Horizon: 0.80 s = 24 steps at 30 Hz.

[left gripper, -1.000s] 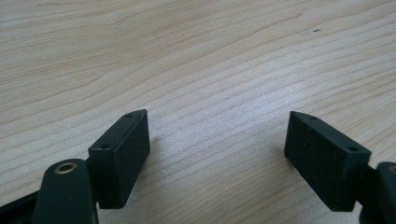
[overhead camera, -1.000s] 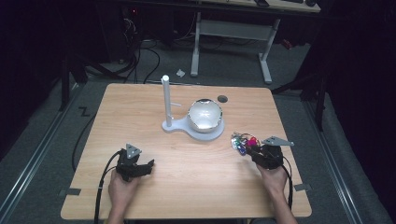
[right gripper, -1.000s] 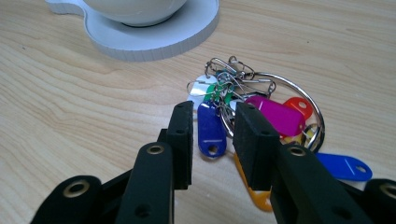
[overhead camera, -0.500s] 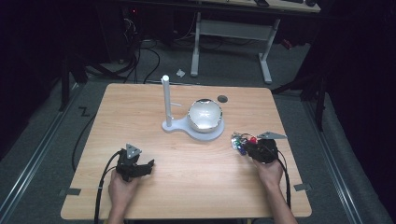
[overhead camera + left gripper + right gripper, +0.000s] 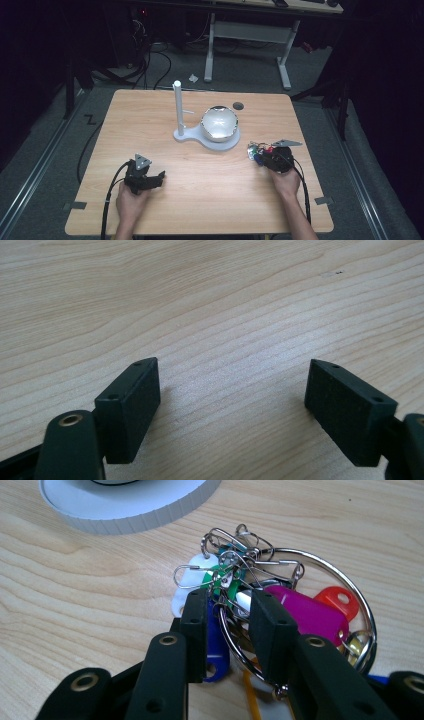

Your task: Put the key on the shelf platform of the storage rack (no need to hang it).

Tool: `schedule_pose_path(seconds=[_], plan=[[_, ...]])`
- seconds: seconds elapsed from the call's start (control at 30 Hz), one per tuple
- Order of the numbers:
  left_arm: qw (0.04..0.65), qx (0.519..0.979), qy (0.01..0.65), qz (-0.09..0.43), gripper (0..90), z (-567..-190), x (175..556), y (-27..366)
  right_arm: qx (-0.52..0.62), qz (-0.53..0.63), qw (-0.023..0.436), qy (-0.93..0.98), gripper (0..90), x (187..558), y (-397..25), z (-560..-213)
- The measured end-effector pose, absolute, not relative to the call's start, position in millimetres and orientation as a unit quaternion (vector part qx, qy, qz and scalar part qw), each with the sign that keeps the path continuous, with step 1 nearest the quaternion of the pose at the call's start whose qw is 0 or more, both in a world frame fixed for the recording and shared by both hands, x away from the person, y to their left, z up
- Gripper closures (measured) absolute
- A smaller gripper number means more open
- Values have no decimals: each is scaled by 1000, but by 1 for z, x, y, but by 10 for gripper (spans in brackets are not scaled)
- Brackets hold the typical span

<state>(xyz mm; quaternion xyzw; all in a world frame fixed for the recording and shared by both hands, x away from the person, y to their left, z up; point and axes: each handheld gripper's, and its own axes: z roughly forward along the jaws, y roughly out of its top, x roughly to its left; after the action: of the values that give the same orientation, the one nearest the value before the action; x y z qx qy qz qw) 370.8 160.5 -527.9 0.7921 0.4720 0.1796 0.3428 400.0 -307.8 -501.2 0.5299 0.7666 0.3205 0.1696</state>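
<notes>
A metal key ring (image 5: 367, 611) carrying several coloured plastic tags and wire clips lies on the wooden table (image 5: 210, 190), right of centre (image 5: 256, 149). My right gripper (image 5: 227, 597) has its jaws narrowed around the ring wire and clips, with a blue tag under the left jaw and a magenta tag (image 5: 310, 612) beside the right one. In the high view the right gripper (image 5: 265, 157) sits at the bundle's near side. My left gripper (image 5: 152, 178) rests at the front left, and its jaws stand wide apart (image 5: 232, 375) over bare wood.
A white stand with an upright post (image 5: 177, 107) and a shiny dome (image 5: 219, 122) on a round base (image 5: 125, 510) stands mid-table, just beyond the key ring. A dark round hole (image 5: 238, 106) lies behind it. Cables trail from both grippers toward the front edge.
My right gripper has shifted slightly left and turned onto the key ring. The left gripper has stayed in place.
</notes>
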Motion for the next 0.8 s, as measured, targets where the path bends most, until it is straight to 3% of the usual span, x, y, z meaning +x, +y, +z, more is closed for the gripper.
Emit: schedule_pose_path(seconds=[0.17, 0.37, 0.8], plan=[[343, 792, 472, 180, 226, -528, 371, 160, 532, 312, 158, 772, 730, 405, -306, -506], [343, 792, 472, 180, 226, -528, 371, 160, 521, 314, 153, 779, 855, 404, -306, -507], [343, 792, 472, 180, 227, -528, 371, 161, 495, 333, 196, 778, 870, 397, -306, -491]])
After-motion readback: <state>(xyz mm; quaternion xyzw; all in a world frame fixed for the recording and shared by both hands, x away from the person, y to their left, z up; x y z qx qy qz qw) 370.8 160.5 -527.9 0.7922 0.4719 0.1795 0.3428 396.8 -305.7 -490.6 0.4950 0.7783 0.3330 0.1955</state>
